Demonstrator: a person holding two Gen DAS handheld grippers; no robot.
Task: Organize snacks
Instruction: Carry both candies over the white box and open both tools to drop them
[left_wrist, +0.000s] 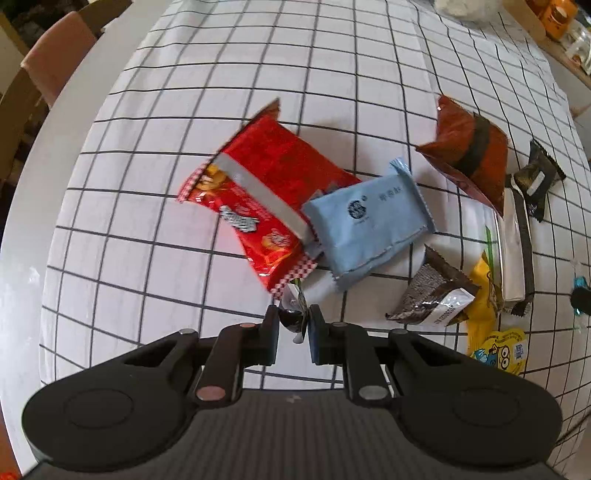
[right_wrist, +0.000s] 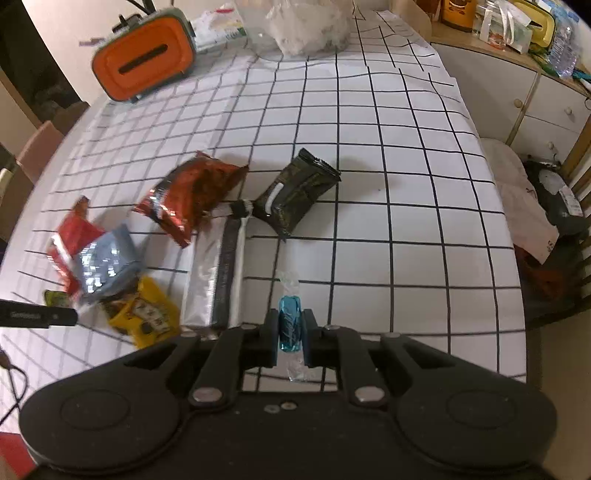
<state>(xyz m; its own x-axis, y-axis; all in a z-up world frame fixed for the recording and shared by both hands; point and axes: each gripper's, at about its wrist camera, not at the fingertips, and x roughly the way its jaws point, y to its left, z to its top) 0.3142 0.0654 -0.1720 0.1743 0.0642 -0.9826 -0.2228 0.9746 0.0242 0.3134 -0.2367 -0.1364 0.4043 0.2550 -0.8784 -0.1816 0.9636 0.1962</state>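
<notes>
In the left wrist view my left gripper is shut on a small dark candy in a crinkled wrapper, just in front of a red snack packet and a light blue packet that overlap. In the right wrist view my right gripper is shut on a blue candy in a clear wrapper, held above the checked tablecloth. Left of it lie a white-and-black bar, a yellow packet, a red-brown packet and a dark packet.
An orange box with a slot and a clear plastic bag stand at the table's far end. A cabinet with bottles is off to the right. A chair stands beyond the left table edge. A yellow cartoon cup lies near the front.
</notes>
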